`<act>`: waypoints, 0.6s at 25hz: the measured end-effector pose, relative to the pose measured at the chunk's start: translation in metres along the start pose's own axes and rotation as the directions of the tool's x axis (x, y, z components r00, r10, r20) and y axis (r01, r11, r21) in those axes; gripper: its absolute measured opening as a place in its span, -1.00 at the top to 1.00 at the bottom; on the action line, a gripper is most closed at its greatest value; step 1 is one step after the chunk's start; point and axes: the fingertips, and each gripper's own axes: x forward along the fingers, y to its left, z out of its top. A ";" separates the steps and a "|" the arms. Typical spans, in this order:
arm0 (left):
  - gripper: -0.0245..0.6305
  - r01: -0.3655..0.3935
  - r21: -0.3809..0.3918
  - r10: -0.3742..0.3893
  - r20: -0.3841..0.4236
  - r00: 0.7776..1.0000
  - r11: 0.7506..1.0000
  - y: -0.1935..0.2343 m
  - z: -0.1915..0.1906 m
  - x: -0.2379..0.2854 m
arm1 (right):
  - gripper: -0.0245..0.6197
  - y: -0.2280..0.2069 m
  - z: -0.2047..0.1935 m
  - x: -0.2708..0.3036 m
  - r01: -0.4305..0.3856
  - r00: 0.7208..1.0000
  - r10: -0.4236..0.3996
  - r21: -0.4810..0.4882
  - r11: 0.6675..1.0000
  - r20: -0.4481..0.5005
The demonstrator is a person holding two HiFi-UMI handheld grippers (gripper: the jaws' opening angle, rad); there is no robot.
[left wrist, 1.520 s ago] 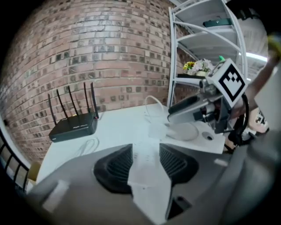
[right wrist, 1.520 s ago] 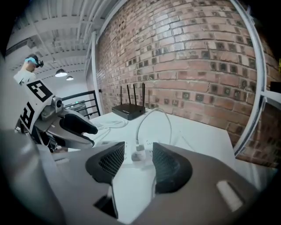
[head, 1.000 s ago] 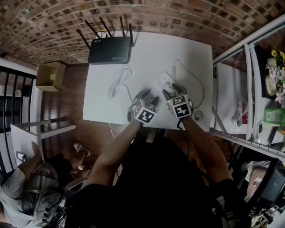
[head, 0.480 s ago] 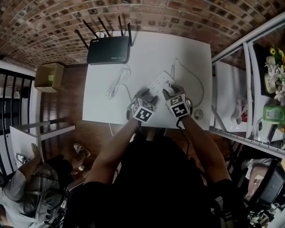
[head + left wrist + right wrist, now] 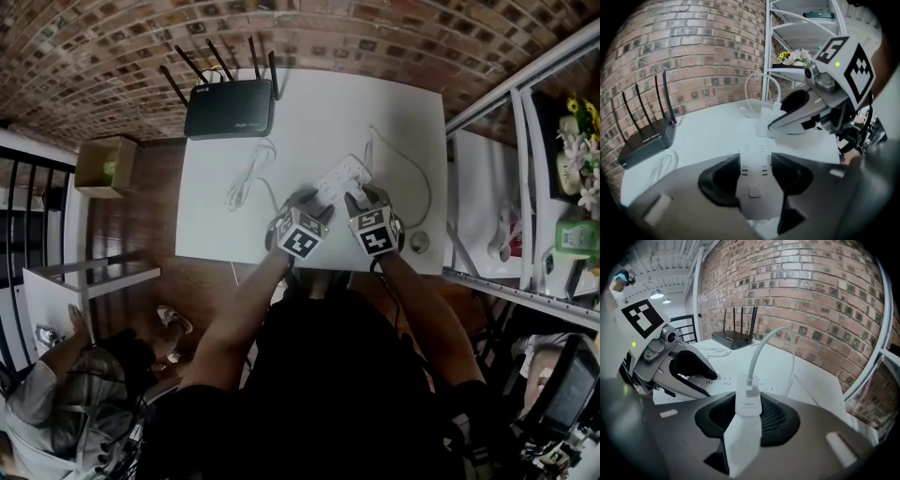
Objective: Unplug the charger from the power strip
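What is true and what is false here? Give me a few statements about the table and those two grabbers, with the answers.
1. The left gripper is clamped on the power strip. True.
2. The right gripper has nothing between its jaws. False: the charger stands between them, and they have just been closing on it.
3. The charger is plugged into the power strip. True.
4. The router sits at the near edge of the table, by the person. False: it sits at the far edge, by the brick wall.
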 end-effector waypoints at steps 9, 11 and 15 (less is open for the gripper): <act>0.28 0.022 0.025 -0.022 0.006 1.000 0.999 -0.002 0.001 0.001 | 0.48 -0.003 -0.006 -0.002 0.016 1.000 -0.016 0.047 0.999 0.006; 0.28 0.028 0.030 -0.028 0.005 1.000 0.999 -0.003 0.001 0.001 | 0.48 -0.004 -0.006 -0.004 0.024 1.000 -0.024 0.051 0.998 0.012; 0.28 0.032 0.030 -0.032 0.000 0.999 0.999 -0.004 0.001 0.001 | 0.48 -0.004 0.001 -0.011 0.037 0.999 -0.039 0.057 0.998 0.037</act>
